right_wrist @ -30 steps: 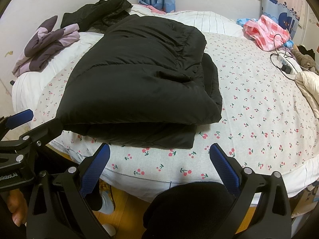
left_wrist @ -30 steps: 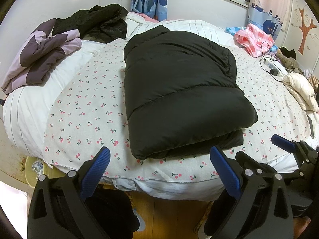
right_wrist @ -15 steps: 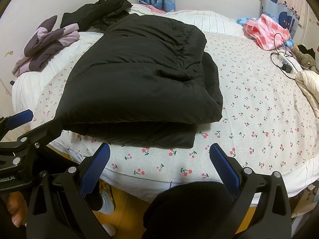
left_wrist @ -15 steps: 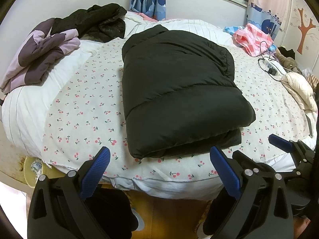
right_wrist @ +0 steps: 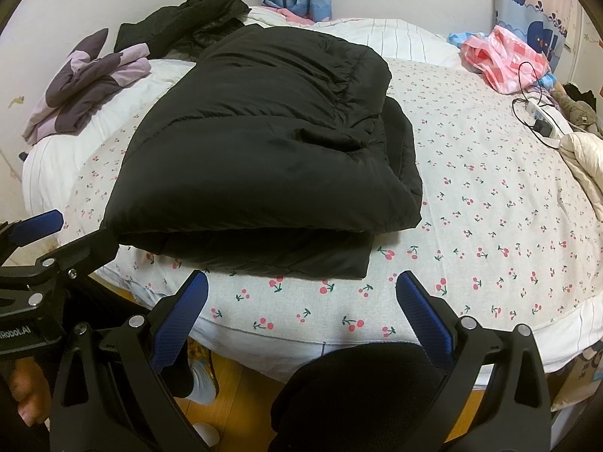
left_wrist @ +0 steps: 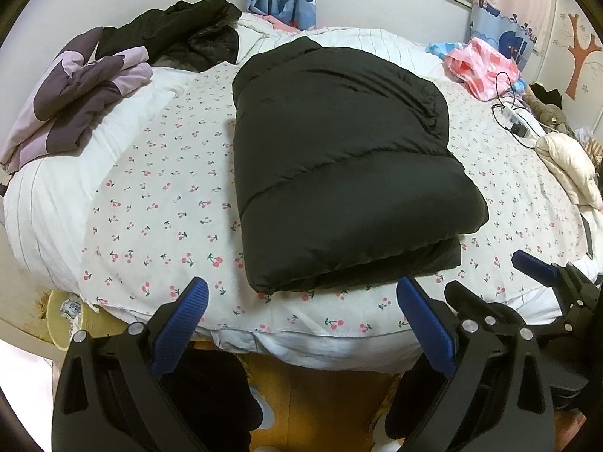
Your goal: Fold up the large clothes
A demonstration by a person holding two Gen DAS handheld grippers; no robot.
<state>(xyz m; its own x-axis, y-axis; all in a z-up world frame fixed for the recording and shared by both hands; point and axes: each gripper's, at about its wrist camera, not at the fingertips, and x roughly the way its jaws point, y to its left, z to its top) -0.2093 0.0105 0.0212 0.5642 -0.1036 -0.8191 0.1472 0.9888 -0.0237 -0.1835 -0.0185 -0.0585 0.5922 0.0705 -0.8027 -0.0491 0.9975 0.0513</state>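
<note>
A black padded jacket point(left_wrist: 339, 158) point(right_wrist: 264, 150) lies folded into a thick rectangle in the middle of the bed, on a cherry-print sheet point(left_wrist: 150, 207) point(right_wrist: 490, 207). My left gripper point(left_wrist: 301, 320) hangs open just off the bed's near edge, its blue pads clear of the jacket. In the right wrist view my right gripper point(right_wrist: 301, 312) is open too, over the sheet's near edge in front of the jacket's fold. Neither holds anything.
A purple and lilac garment point(left_wrist: 75, 94) and a dark coat point(left_wrist: 181, 30) lie at the bed's far left. Pink checked cloth point(left_wrist: 486, 64), a power strip with cables point(left_wrist: 516, 120) and a cream garment point(left_wrist: 569, 165) sit at the right. Wooden floor point(left_wrist: 320, 395) below.
Both grippers have stayed open and almost still; the left view has drifted slightly, with the jacket unmoved on the bed.
</note>
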